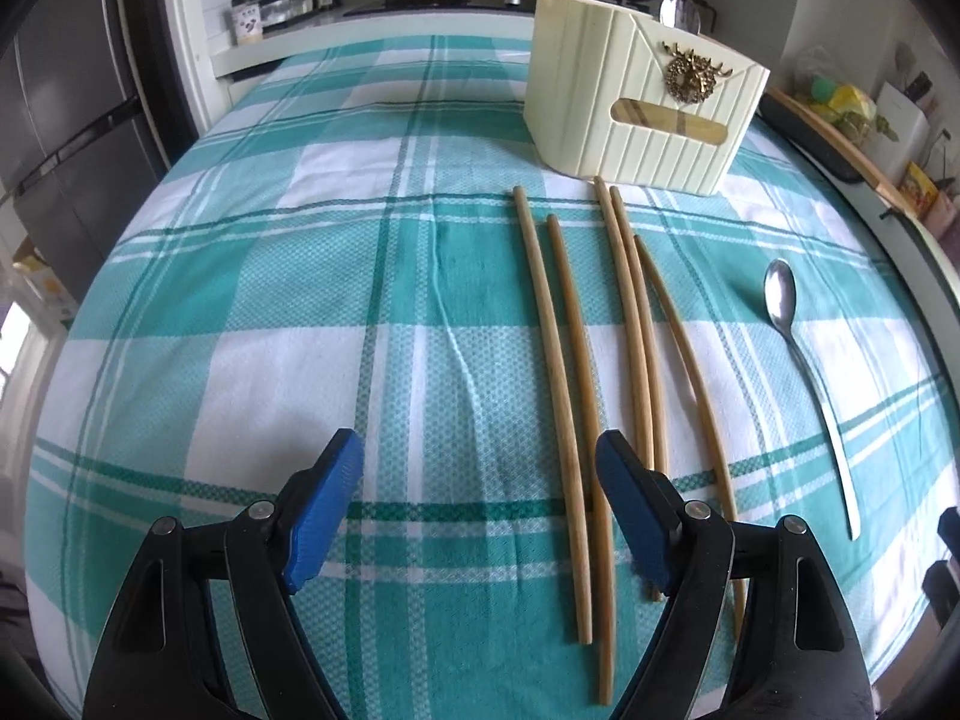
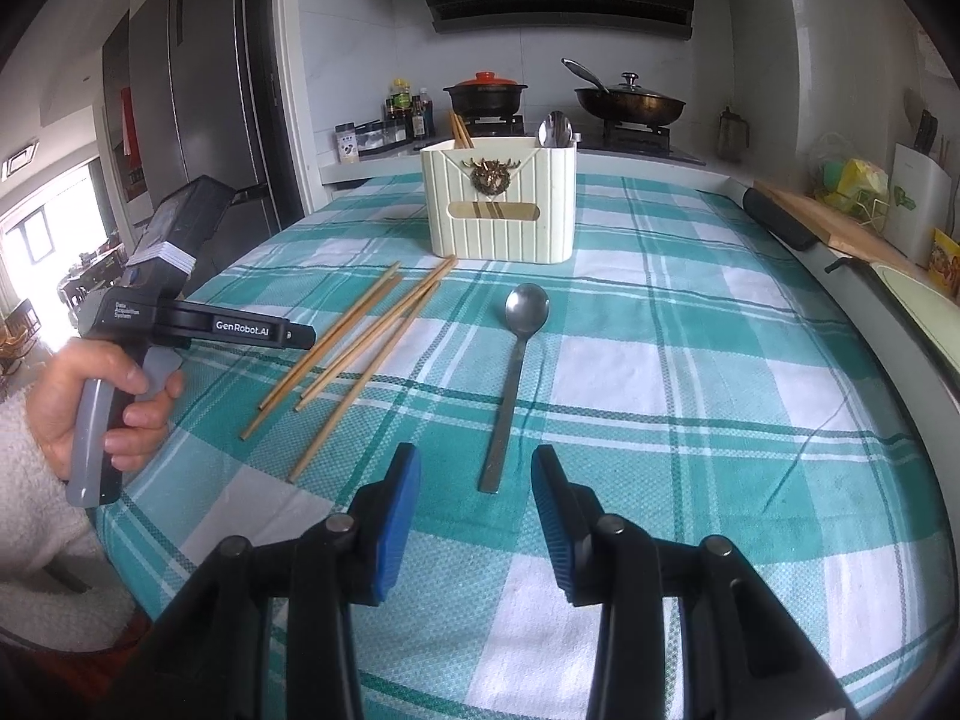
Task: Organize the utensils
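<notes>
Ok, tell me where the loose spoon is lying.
In the right wrist view the spoon lies flat on the checked cloth, right of the loose chopsticks, bowl toward the cream holder.

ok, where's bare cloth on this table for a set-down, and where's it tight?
Free: the wide stretch of checked cloth left of the chopsticks, and the patch right of the spoon toward the table's right edge. Crowded: the strip in front of the holder, with five chopsticks close together and the spoon beside them.
</notes>
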Tool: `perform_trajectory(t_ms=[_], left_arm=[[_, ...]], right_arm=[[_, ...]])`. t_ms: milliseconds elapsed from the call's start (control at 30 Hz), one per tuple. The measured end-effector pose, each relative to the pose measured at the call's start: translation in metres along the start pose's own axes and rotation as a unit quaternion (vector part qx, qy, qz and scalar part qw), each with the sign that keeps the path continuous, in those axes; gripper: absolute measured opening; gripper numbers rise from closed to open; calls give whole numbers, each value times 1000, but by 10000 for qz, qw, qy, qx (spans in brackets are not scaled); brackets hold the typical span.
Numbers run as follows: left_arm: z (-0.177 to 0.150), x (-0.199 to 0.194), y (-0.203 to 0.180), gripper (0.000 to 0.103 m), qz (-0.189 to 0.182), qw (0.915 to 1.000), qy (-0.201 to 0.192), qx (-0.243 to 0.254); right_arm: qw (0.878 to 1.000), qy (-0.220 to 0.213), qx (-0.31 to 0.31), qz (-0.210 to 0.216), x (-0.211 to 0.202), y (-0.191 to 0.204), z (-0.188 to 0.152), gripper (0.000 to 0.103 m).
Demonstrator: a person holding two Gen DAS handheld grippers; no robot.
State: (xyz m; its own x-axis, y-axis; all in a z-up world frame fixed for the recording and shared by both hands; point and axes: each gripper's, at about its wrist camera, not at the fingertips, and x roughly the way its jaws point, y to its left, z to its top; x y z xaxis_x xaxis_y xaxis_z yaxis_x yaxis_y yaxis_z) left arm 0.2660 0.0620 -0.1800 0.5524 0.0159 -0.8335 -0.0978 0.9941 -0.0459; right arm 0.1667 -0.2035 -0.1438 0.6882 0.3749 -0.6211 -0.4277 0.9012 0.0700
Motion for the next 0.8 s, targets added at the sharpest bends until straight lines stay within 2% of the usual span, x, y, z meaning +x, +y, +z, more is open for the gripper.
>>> perform_trajectory(t_ms=[233,433,533,600,667,800], left_arm=[[3,8,0,81,212,9998,32,54],[8,16,-1,79,214,9997,79,103],[10,15,-4,56,217,9996,42,172],[10,12,-6,11,98,9997,16,209],[7,10,-6,6,120,9998,11,160],[-5,2,-1,5,237,9995,-95,-207]], right_arm=[[10000,19,39,34,3,-1,-1,39],[9999,95,46,52,7,0,-3,39],[9999,156,52,-6,9,-1,-4,39],[9998,183,86,-42,10,-4,-5,39],[9997,211,139,-71,12,-7,-6,39],[9993,260,238,-105,14,-12,-8,39]])
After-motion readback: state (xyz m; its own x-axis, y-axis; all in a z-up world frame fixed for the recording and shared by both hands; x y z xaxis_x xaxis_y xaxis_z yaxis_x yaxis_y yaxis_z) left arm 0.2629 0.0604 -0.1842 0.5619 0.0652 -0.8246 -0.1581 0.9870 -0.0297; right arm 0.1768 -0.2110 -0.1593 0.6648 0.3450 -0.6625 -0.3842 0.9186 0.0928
